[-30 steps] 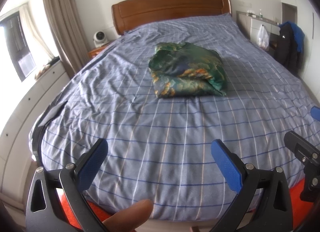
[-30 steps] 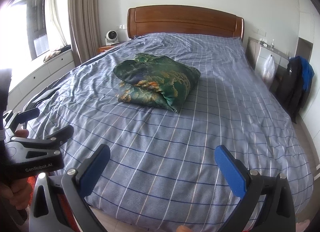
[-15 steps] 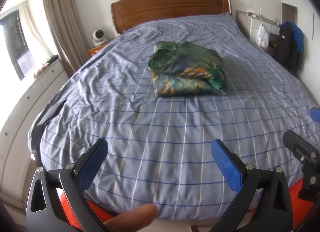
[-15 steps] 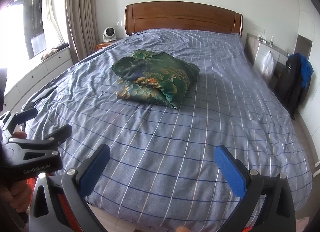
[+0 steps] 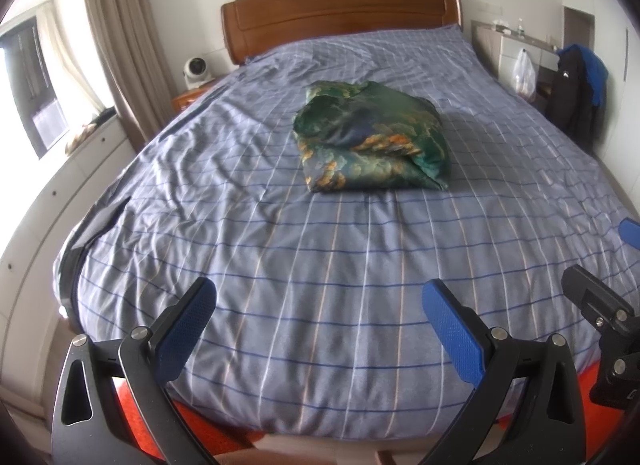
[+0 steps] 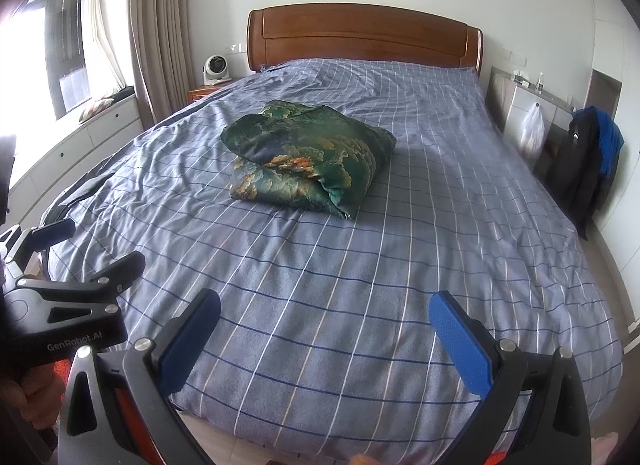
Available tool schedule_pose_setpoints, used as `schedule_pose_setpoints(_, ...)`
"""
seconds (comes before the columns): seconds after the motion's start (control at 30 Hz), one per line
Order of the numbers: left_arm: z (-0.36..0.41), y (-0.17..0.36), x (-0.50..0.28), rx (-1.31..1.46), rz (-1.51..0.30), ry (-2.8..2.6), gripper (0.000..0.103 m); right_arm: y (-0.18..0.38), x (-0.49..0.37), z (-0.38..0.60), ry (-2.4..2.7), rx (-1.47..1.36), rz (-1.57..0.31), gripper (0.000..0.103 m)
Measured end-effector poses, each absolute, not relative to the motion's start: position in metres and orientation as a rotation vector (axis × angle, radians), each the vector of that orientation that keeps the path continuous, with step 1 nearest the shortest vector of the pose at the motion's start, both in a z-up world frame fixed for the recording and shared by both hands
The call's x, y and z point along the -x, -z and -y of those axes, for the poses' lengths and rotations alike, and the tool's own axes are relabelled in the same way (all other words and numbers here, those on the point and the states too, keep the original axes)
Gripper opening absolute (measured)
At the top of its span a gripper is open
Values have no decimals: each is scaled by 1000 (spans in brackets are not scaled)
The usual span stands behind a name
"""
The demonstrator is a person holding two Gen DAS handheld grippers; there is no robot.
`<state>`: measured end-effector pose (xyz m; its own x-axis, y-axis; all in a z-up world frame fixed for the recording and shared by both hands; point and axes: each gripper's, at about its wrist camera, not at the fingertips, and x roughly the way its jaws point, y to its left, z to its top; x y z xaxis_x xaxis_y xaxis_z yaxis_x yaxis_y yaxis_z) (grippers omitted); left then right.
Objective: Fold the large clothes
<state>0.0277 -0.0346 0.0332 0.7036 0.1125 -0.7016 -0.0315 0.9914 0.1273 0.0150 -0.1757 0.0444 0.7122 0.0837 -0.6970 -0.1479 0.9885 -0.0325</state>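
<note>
From the left wrist camera, the left gripper (image 5: pixel 318 315), black with blue textured pads, has its jaws spread wide with nothing between them, held above the foot of a bed covered in a grey-blue duvet with a thin white and blue grid (image 5: pixel 320 265). The folded garment of glossy dark green fabric printed with orange and gold cloud shapes (image 5: pixel 370 143) lies as a thick bundle near the middle of the bed, well apart from the gripper and closer to the curved brown wooden headboard (image 5: pixel 340 13). A small white round fan (image 5: pixel 196 71) stands on a bedside stand at left, beside a beige curtain (image 5: pixel 120 37). Part of the right gripper (image 5: pixel 600 317) shows at the right edge.

From the right wrist camera, the right gripper (image 6: pixel 324 325) is likewise wide open and empty over the foot of the duvet (image 6: pixel 360 285). The garment (image 6: pixel 308 155) sits ahead and slightly left, resting on the bed alone. The left gripper (image 6: pixel 72 265) appears at the left edge. A dark jacket with a blue lining (image 6: pixel 592 161) hangs at right, near a white plastic bag (image 6: pixel 532 131).
</note>
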Motion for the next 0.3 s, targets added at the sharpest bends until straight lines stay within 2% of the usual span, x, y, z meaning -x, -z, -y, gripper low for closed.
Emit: schedule_pose_setpoints(0.3, 37, -36, -21, -149, -737, -109, 103, -41, -16, 177, -119, 80, -776, 103)
